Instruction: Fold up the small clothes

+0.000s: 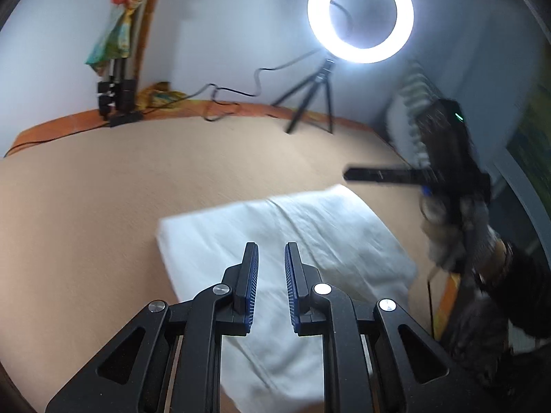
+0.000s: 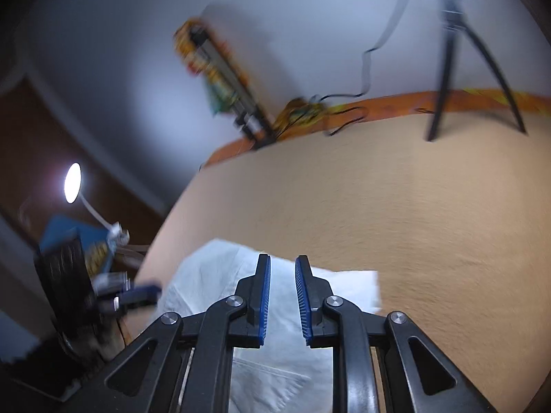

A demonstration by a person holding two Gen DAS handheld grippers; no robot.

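One white folded garment [image 1: 275,227] lies on the tan worktop [image 1: 103,189], its near end hidden behind both grippers. Left gripper [image 1: 271,268] and right gripper [image 2: 282,278] hover above it, jaws slightly parted, pinching nothing. Beyond, a ring light [image 1: 360,13] glares; the person's hand [image 1: 444,234] is blurred.

The left gripper [image 1: 271,247] points down at a slant, its blue-padded jaws a narrow gap apart with nothing between them. The right gripper [image 2: 283,260] angles down likewise, jaws slightly parted and empty, gripped by a blurred hand [image 1: 444,230].
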